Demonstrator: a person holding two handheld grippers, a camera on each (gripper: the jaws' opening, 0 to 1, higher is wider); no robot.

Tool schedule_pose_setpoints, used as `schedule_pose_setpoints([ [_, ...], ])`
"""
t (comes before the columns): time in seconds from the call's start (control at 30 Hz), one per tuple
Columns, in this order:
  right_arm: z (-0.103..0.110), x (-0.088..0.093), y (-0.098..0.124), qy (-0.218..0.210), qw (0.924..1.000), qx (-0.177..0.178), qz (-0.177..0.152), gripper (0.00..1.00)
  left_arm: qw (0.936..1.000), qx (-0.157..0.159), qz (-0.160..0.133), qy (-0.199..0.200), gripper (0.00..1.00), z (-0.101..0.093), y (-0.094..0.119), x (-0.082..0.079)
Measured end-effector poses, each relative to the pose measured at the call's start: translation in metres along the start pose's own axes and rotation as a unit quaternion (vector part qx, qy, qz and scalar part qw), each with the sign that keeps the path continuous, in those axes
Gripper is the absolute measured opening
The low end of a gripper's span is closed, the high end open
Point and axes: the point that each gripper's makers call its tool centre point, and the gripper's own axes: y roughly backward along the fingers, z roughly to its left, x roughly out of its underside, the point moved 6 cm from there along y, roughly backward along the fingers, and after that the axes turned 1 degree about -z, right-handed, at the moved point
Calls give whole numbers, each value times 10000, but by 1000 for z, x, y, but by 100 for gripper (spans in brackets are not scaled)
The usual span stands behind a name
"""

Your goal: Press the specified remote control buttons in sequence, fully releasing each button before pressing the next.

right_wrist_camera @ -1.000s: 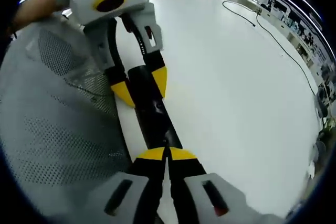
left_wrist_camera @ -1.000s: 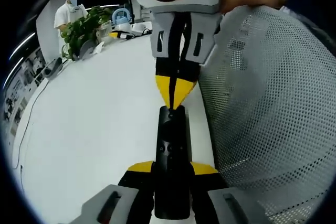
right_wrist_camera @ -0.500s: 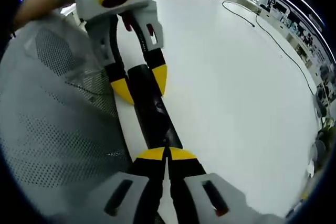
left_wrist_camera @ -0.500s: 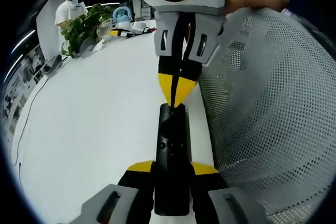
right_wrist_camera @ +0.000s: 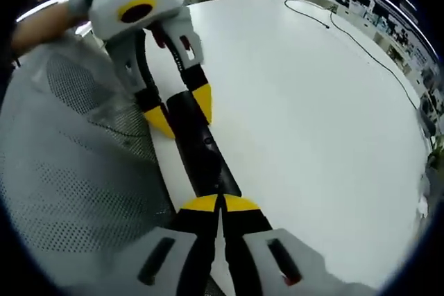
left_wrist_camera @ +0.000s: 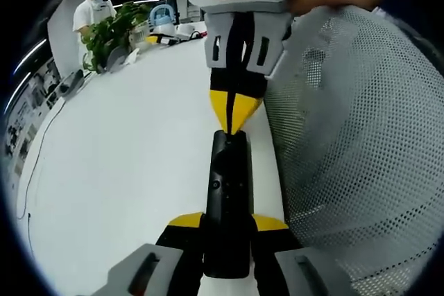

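A broad white table takes up most of the room in front of me, its surface bare around the work spot. Along its near edge leans the grey mesh back of a chair, pressed close beside the action. At the far end of the table stands a leafy green plant, with a person in a white top behind it, and a dark cable trails across the tabletop on the other side.

The black remote control lies lengthwise on the table near the chair-side edge. The left gripper has its yellow-tipped jaws closed onto the sides of the remote's near end, holding it steady; in the right gripper view the same gripper clamps the remote from the far side. The right gripper has its two yellow tips pinched together with no gap, and their joined point rests down on the top face of the remote at its other end.
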Motion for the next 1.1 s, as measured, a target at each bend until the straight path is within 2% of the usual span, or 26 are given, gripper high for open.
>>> schedule_pose_setpoints([
  [0.07,-1,0,0,-78,10000,-26,7,0,10000,-5,-8,-20,26,0,0,0],
  [0.7,5,-8,-5,409,9991,48,26,0,10000,-24,-39,21,26,-1,0,0],
  [0.8,6,-8,-5,554,9984,83,40,0,10000,-21,-64,39,26,0,0,0],
  [0.87,6,-10,-5,945,9953,147,126,0,10000,-26,-76,37,26,0,0,0],
  [0.93,8,-11,-6,1509,9881,195,202,0,10000,-25,-78,36,26,0,-1,0],
  [1.0,11,-11,-7,1830,9826,207,257,0,10000,-26,-75,11,26,0,0,0],
  [1.1,8,-12,-7,1589,9868,138,275,0,9999,-7,-97,-29,26,-1,-1,0],
])
